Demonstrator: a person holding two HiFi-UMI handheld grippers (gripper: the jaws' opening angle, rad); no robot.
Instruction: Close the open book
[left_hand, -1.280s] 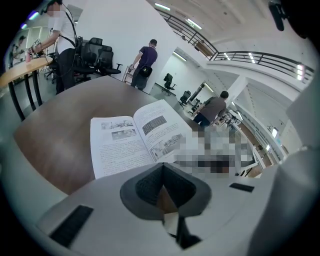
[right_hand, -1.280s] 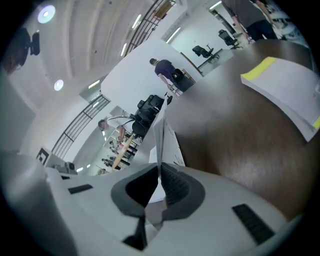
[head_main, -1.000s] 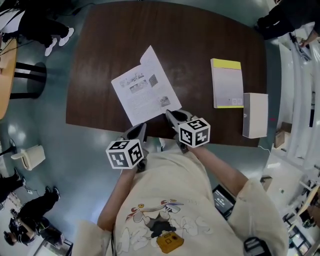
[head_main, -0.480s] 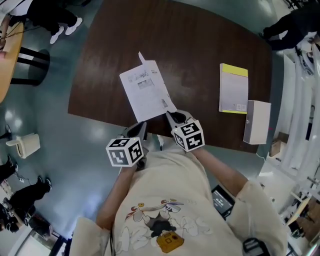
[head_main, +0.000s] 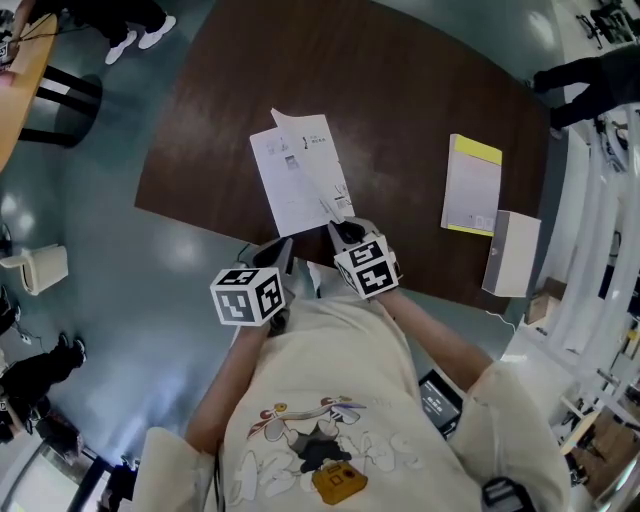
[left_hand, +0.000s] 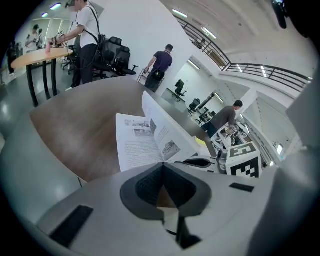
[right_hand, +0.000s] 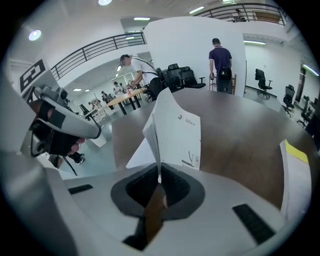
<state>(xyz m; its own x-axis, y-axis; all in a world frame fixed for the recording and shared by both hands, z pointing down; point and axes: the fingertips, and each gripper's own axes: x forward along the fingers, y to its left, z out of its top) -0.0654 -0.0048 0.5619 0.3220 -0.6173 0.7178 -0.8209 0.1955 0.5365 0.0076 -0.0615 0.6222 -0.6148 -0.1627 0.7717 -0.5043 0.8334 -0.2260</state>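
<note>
Plainly the right gripper (head_main: 340, 228) is the one placed to act: its jaws are nipped tight on the near edge of the right-hand leaf of the book (head_main: 300, 180), which stands almost upright from them. The spine runs away from the person across the table (head_main: 420, 100), and the flat half lies left of the raised leaf, so I judge the swing must go leftward. The left gripper (head_main: 283, 255), jaws together and empty, hangs just off the near left corner.
</note>
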